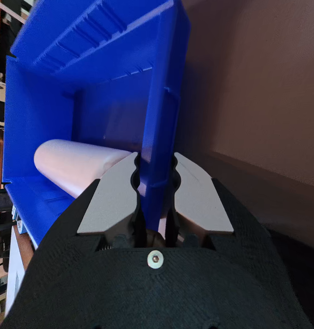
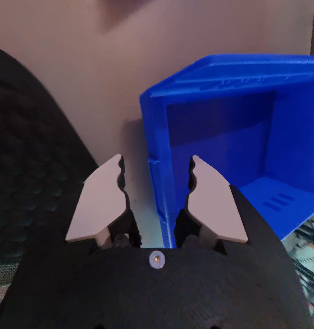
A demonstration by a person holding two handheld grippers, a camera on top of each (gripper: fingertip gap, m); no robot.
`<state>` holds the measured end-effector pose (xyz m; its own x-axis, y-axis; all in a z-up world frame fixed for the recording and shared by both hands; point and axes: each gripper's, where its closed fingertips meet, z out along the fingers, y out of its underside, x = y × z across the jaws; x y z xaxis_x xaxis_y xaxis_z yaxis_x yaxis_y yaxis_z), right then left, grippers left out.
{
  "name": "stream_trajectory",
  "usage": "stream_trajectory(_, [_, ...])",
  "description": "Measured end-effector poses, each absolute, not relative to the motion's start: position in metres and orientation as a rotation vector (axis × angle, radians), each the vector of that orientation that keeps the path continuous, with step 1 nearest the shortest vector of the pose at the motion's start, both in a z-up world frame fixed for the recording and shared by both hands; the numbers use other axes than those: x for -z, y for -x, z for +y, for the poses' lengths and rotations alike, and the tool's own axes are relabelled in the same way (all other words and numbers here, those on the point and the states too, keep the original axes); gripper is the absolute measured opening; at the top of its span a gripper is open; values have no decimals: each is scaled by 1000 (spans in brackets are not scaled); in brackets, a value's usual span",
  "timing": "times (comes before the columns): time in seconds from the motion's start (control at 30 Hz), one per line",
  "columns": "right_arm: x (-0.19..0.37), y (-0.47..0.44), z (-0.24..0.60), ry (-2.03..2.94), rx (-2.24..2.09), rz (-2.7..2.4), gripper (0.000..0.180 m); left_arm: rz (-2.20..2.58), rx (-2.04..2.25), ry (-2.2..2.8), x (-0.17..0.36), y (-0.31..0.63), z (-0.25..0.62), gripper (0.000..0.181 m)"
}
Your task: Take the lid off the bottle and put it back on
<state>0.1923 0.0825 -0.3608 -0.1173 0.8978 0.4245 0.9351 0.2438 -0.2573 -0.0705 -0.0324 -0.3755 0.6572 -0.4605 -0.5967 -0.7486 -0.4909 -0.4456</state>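
Left wrist view: the left gripper is pointing toward 12 o'clock, its two grey fingers straddling the side wall of a blue bin. The jaws are pinching that wall, one finger sitting inside the bin and the other outside, both touching it. The bottle, a pale cylinder, is lying on its side in the bin at about 9 o'clock from the fingertips, its near end passing behind the inner finger; its lid is not showing. A brownish wall is filling the area from 1 to 4 o'clock.

Right wrist view: the right gripper is likewise pointing toward 12 o'clock, its jaws standing spread and holding nothing. The bin's corner edge is running up between the fingers without touching either. The bin interior is lying at 2 o'clock. A dark, blurred textured mass is occupying 9 o'clock; what it is cannot be told.
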Motion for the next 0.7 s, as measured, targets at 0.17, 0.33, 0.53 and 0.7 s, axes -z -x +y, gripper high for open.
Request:
stream_trajectory(0.17, [379, -195, 98, 1664, 250, -2077, 37, 946, -437, 2230, 378, 93, -49, 35])
stream_trajectory(0.33, [381, -203, 96, 1690, 186, -2054, 30, 884, -275, 2301, 380, 122, -75, 41])
stream_trajectory(0.53, [381, -225, 99, 1736, 185, -2024, 31, 832, -231, 2366, 381, 159, -116, 45])
stream_trajectory(0.7, [380, -242, 99, 1779, 200, -2002, 32, 814, -290, 2369, 380, 194, -153, 43])
